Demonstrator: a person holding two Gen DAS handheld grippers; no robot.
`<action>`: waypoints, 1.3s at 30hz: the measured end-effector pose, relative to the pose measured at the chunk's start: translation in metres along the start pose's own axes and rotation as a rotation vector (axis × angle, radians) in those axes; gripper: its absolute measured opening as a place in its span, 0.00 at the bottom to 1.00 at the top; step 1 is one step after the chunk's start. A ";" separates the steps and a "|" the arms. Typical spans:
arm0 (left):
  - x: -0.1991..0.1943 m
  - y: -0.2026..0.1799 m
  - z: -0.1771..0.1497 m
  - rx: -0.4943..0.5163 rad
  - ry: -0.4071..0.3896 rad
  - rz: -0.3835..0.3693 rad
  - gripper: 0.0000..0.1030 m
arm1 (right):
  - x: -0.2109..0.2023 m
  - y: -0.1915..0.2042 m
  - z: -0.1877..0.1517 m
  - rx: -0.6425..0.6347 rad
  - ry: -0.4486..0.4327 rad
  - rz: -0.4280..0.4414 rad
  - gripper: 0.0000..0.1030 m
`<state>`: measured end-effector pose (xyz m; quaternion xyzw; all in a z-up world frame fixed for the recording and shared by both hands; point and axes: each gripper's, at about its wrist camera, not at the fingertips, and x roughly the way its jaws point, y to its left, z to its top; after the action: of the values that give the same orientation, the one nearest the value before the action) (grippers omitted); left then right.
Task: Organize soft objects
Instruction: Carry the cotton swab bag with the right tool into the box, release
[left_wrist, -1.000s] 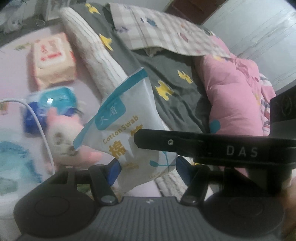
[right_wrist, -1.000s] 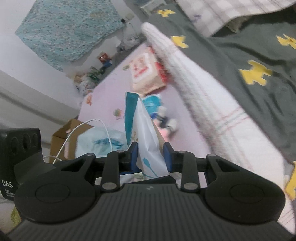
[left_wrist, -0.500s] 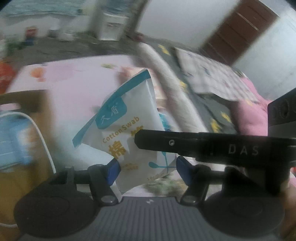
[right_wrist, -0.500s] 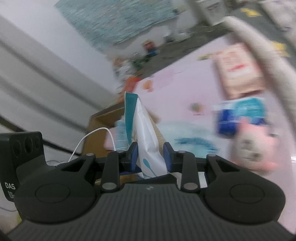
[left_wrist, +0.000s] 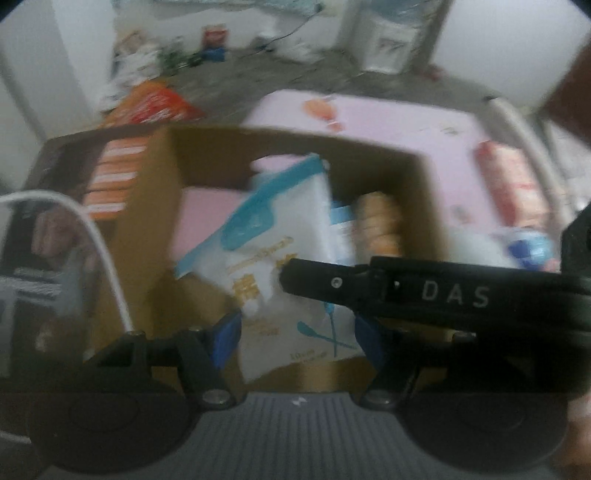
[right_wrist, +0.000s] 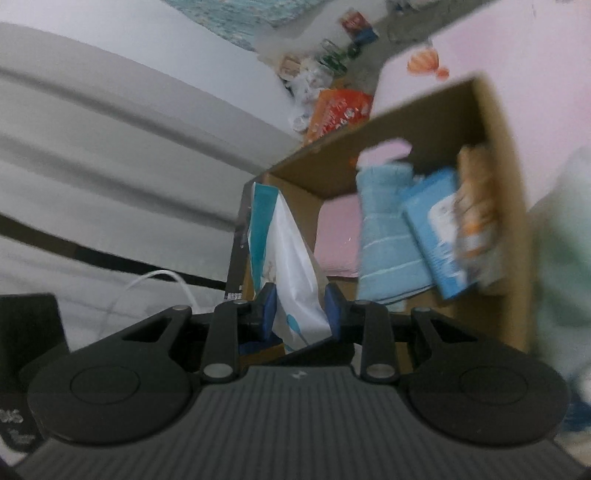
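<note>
Two tools carry one cotton swab bag (left_wrist: 284, 258). Left wrist view: the left tool (left_wrist: 295, 338), jaws just widening, flanks the bag above the cardboard box (left_wrist: 155, 206).

Right wrist view: the right tool (right_wrist: 300, 310) pinches the bag; a towel (right_wrist: 388, 236) and packets already sit in the box ahead. Dropping it in remains.

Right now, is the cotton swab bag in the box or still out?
Out. The cotton swab bag hangs above the open cardboard box, pinched by the right gripper.

Home bedroom: pink bedsheet (left_wrist: 388, 122), cluttered floor (left_wrist: 236, 74).
</note>
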<state>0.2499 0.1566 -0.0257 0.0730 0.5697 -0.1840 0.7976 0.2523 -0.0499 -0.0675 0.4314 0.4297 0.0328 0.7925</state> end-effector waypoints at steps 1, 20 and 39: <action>0.003 0.007 -0.002 0.005 0.002 0.028 0.68 | 0.013 -0.001 -0.004 0.024 0.005 -0.001 0.26; -0.007 0.056 -0.033 -0.018 0.014 0.074 0.69 | 0.093 -0.042 -0.050 0.328 0.016 -0.048 0.25; -0.009 0.055 -0.052 -0.023 0.032 0.054 0.69 | 0.057 -0.035 -0.052 0.363 -0.133 0.015 0.18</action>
<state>0.2229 0.2263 -0.0402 0.0818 0.5822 -0.1547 0.7940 0.2402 -0.0136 -0.1431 0.5719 0.3721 -0.0678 0.7279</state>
